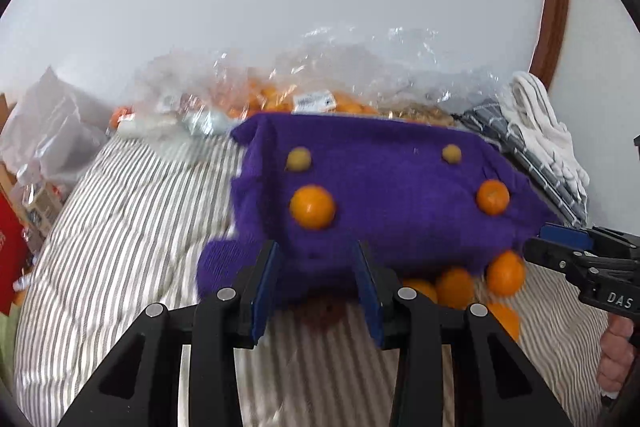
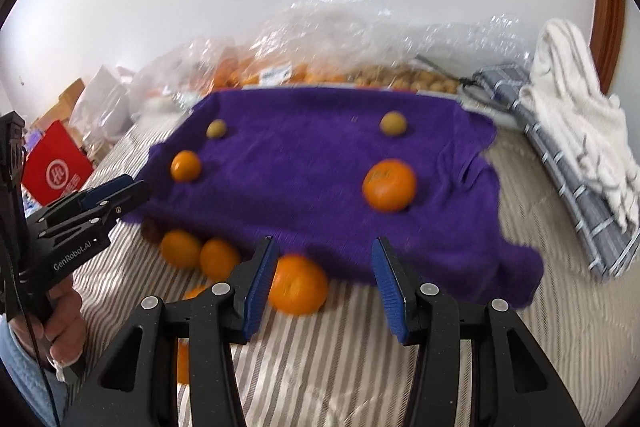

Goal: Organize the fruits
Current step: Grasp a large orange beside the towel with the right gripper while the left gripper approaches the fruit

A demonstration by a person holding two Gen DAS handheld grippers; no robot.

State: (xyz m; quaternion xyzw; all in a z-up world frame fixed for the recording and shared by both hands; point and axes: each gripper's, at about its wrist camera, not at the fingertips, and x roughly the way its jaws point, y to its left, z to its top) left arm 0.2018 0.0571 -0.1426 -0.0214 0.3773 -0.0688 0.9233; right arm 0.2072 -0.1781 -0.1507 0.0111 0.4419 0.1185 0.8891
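A purple towel (image 1: 392, 187) (image 2: 300, 167) lies spread on the striped bedding (image 2: 360, 367). On it sit two oranges (image 2: 185, 166) (image 2: 389, 185) and, farther back, two small yellow-green fruits (image 2: 216, 128) (image 2: 393, 123). Several loose oranges (image 2: 181, 249) (image 2: 298, 285) (image 1: 506, 273) lie on the bedding along the towel's near edge. My left gripper (image 1: 317, 247) is open over the towel's near left edge, with nothing pinched. My right gripper (image 2: 324, 243) is open too; one loose orange lies just past its left finger, not gripped. Each gripper shows at the side of the other's view.
Clear plastic bags (image 2: 256, 71) holding oranges and brownish fruit (image 2: 404, 77) stand behind the towel. A folded checked cloth (image 2: 560, 179) and a white towel (image 2: 572, 115) lie on the right. A red box (image 2: 56, 167) and other clutter are on the left. A hand (image 2: 64, 327) holds the left gripper.
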